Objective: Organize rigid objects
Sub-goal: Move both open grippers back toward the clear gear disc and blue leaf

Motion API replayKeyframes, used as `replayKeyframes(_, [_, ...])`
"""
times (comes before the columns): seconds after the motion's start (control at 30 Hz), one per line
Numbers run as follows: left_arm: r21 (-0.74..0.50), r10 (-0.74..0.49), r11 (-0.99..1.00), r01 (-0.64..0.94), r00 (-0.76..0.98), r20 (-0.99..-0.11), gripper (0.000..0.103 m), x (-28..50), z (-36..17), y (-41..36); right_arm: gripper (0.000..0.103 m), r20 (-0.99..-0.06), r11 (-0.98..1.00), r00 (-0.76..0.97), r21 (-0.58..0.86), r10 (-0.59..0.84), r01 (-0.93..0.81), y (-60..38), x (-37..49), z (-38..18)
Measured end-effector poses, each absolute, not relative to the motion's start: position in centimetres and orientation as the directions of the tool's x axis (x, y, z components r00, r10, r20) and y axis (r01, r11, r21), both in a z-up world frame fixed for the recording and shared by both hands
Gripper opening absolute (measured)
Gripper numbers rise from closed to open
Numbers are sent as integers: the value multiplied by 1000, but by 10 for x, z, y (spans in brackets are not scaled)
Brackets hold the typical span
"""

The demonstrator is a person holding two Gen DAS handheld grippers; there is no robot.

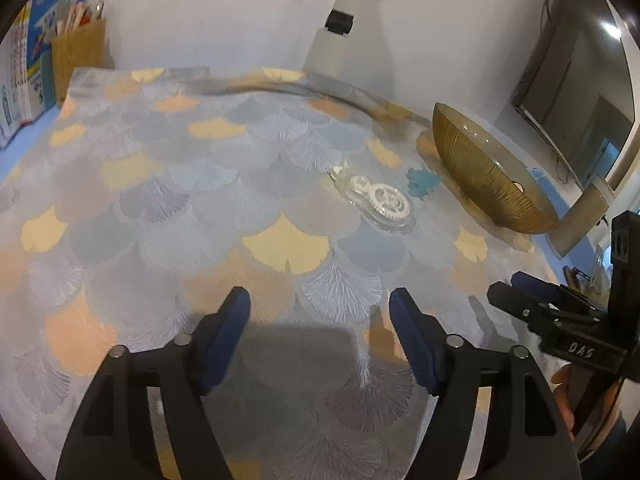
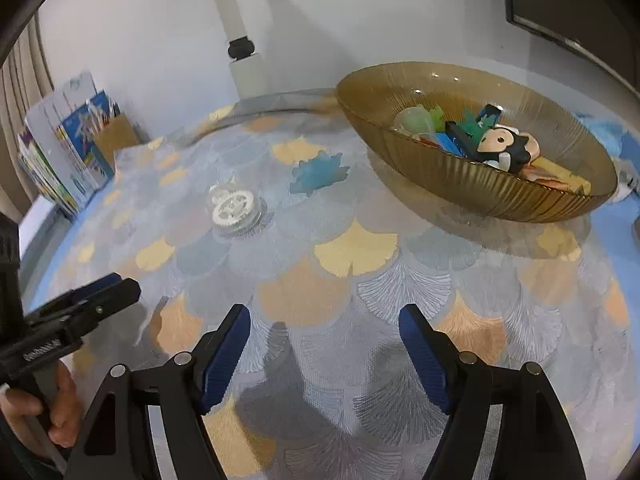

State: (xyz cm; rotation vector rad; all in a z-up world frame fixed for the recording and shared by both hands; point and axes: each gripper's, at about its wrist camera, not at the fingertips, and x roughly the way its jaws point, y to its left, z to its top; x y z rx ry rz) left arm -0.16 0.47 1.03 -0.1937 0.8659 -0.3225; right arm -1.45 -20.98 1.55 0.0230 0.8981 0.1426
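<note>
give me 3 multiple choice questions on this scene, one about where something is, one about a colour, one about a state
1. Where does the clear gear-filled item lie?
A. In the bowl
B. On the patterned cloth, outside the bowl
C. Between the right gripper's jaws

2. What colour is the leaf-shaped piece lying on the cloth beside the bowl?
A. Blue
B. Red
C. Black

3. How does the right gripper stand?
A. Shut on a toy
B. Shut on nothing
C. Open, with nothing between its fingers

Answers:
1. B, it rests flat on the cloth, apart from the bowl and ahead of both grippers.
2. A, it shows as blue against the grey and yellow fan pattern.
3. C, its blue pads stand well apart, with only cloth showing between them.
</note>
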Motion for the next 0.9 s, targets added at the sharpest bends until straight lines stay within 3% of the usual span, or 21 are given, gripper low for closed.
replayKeyframes(0.23, [-294, -355, 934, 201, 602, -715, 72, -2, 11, 4, 77, -771, 992, 632, -6, 75, -126, -200, -18, 17])
replayKeyframes(0.9, [-299, -361, 932, 205, 600, -714, 75, -3, 11, 4, 78, -783, 995, 618, 7, 70, -103, -207, -13, 16])
